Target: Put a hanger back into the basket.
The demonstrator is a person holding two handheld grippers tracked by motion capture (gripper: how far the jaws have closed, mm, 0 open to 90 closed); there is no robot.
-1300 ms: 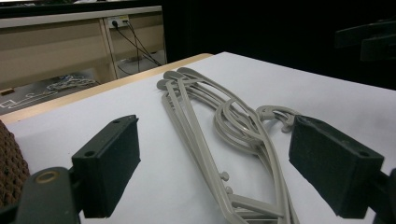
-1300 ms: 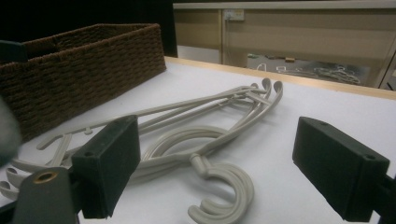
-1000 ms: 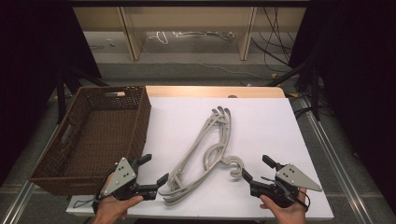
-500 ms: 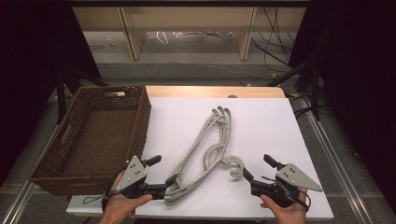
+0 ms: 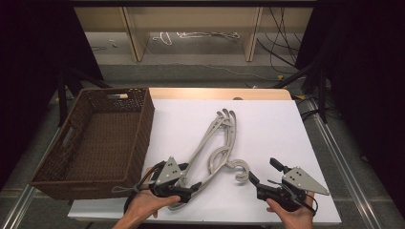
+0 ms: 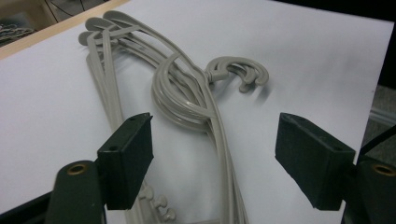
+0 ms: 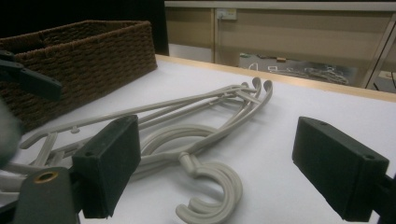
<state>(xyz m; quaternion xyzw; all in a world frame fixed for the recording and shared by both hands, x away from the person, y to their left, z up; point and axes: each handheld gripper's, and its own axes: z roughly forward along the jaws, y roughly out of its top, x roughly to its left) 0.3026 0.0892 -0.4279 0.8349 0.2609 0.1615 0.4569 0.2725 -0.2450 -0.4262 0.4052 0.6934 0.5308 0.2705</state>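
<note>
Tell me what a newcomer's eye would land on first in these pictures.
First, the bundle of grey plastic hangers stacked on the white table, hooks curling toward the person's right. Next, the brown wicker basket at the table's left edge. Then the two open grippers at the near edge: the left gripper at the hangers' near end, the right gripper just beside the hooks.

A stack of grey plastic hangers (image 5: pixel 215 143) lies flat on the white table, hooks curling rightward
</note>
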